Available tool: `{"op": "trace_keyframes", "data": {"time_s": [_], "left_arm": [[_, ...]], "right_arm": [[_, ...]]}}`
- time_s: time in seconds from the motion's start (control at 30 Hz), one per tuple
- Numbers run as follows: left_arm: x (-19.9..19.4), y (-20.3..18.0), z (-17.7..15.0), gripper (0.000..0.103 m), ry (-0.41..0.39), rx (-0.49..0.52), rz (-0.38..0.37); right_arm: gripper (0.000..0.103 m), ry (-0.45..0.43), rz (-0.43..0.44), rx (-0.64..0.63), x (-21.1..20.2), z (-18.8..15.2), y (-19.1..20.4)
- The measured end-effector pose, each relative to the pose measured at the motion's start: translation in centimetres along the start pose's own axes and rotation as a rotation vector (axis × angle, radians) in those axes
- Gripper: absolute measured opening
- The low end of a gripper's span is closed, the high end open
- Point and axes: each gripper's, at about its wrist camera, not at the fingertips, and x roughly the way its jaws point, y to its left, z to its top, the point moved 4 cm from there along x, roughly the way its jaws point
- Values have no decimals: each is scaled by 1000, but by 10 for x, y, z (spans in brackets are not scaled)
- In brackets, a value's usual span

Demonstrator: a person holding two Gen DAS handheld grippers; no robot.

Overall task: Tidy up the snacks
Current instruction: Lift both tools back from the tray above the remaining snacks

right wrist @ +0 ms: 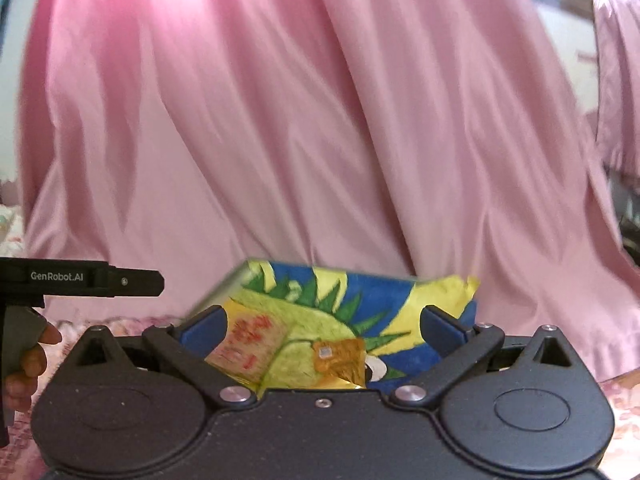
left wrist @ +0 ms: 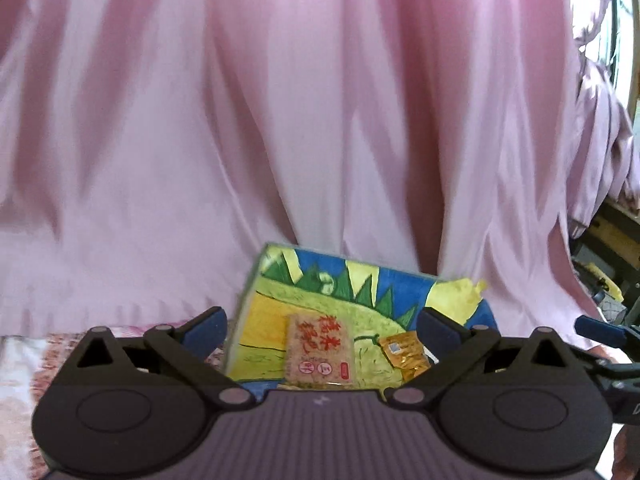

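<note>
**Two snack packets lie on a painted box before a pink curtain**

A pink satin curtain [left wrist: 320,120] fills the background in both wrist views, hanging in deep folds down to a surface covered with a pink-and-white floral cloth [left wrist: 24,360]. At the far left of the right wrist view, a person's hand [right wrist: 28,356] grips the handle of the left gripper [left wrist: 320,330], whose black body carries white lettering. Its jaws stand wide apart with nothing between the blue pads. Seen through them is a painted box [left wrist: 280,312], its top a hand-coloured scene in blue, green and yellow, set at the foot of the curtain with one corner turned toward the camera. On the box top, a tan snack packet [left wrist: 320,354] with red characters lies flat on the near part of the lid. Just to its right, apart from it, sits a smaller gold foil packet [left wrist: 404,354], crinkled and bearing a small printed label. A torn flap of yellow paper [left wrist: 468,290] sticks up at the box's far right corner. The right gripper [right wrist: 322,326] also has its jaws spread wide and empty, with both packets on the box framed in the gap beyond its pads. At the far right edge of the left wrist view, dark clutter shows past the curtain, too blurred to identify.
</note>
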Motion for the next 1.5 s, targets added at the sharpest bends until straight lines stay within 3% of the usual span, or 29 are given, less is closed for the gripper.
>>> {"op": "trace_keyframes", "data": {"time_s": [0.17,0.3,0.67,0.87,1.0,1.5], "left_arm": [[-65,7,-13,103,-57,-45,16],[-110,7,-33,103,-71,-17,53],[-206,-11,-105,103,-81,16,118],[-226,-12,-153,103,-80,37,161],[-230,-10,-179,103,-28,34,168],[-230,-6,-210,103,71,59,181]], "right_arm": [[102,-68,3,21,-58,1,12],[102,-97,5,22,-101,-7,22],[102,-115,-5,46,-200,-56,44],[102,-64,-52,54,-237,-89,54],[102,-21,-72,63,-246,-111,60],[102,145,-74,78,-232,-153,68]]}}
